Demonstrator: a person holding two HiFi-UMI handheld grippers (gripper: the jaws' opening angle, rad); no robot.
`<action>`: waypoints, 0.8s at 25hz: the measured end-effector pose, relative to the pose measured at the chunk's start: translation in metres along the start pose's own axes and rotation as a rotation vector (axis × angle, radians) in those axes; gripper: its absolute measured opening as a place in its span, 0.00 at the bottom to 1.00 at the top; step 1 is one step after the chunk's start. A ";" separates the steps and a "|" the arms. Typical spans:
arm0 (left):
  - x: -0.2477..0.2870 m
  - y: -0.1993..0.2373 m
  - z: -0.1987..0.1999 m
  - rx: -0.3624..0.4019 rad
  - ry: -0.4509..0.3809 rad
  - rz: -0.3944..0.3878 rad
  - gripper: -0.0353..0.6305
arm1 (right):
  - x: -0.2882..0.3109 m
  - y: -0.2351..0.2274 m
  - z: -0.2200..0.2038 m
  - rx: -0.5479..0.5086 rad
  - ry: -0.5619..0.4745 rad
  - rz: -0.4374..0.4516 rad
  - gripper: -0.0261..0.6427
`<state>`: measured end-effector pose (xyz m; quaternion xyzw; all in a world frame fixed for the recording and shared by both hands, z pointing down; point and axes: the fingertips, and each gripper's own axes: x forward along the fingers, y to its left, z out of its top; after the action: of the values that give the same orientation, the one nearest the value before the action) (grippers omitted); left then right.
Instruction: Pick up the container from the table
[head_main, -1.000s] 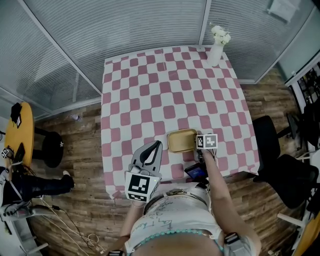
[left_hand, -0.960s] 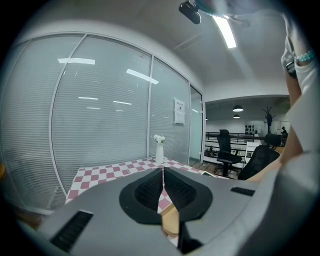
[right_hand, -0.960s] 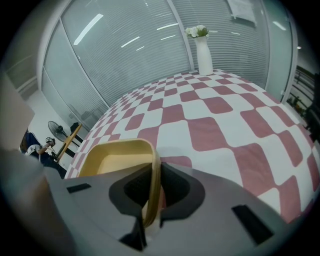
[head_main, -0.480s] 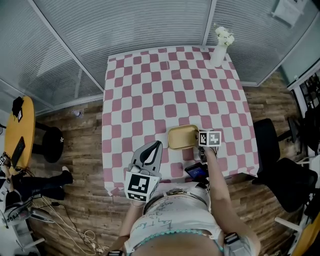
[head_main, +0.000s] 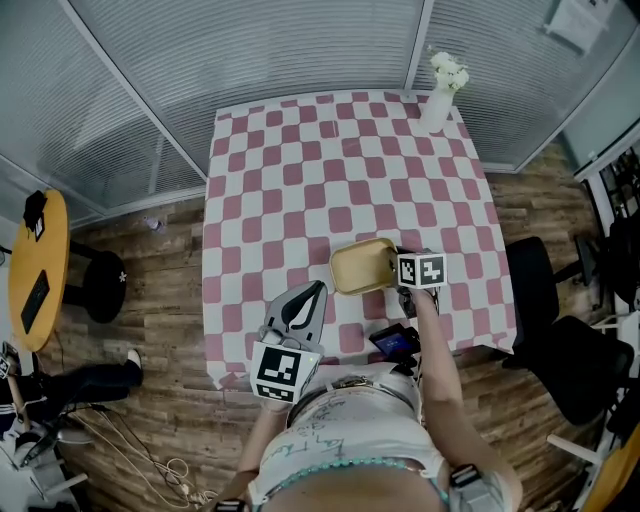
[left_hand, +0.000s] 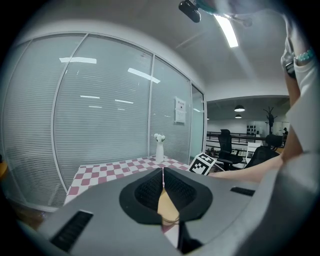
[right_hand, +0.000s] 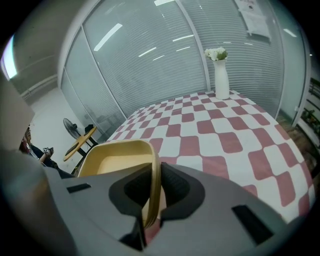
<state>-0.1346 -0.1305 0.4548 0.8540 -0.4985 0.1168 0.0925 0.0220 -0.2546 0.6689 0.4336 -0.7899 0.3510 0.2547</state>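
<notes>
The container (head_main: 361, 266) is a shallow yellow tray, empty inside, lifted and tilted above the checked table (head_main: 300, 190) near its front right. My right gripper (head_main: 397, 268) is shut on its right rim; the right gripper view shows the yellow container (right_hand: 117, 158) with its wall pinched between the jaws (right_hand: 152, 192). My left gripper (head_main: 303, 306) hovers over the table's front edge, left of the container, jaws closed together with nothing in them. In the left gripper view the left gripper (left_hand: 163, 185) points across the table, the yellow container (left_hand: 166, 205) just visible beyond its tips.
A white vase with flowers (head_main: 437, 96) stands at the table's far right corner, also the vase (right_hand: 221, 79) in the right gripper view. A dark phone-like device (head_main: 392, 343) lies at the front edge. Black office chairs (head_main: 560, 330) stand right; a yellow round table (head_main: 36, 270) is left.
The right gripper has raised the container off the tablecloth and tilted it, shifting it slightly away from the front edge. The left gripper has stayed put.
</notes>
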 end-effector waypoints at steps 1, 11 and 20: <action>0.000 -0.001 0.000 0.000 0.001 0.000 0.08 | -0.003 0.003 0.004 -0.008 -0.008 0.005 0.07; 0.002 -0.002 -0.001 -0.006 0.005 0.001 0.08 | -0.042 0.033 0.037 -0.058 -0.087 0.059 0.07; 0.004 0.004 -0.008 -0.015 0.027 0.026 0.08 | -0.074 0.045 0.040 -0.073 -0.140 0.082 0.07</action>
<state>-0.1366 -0.1338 0.4637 0.8452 -0.5090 0.1257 0.1040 0.0161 -0.2308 0.5768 0.4147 -0.8352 0.3011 0.1997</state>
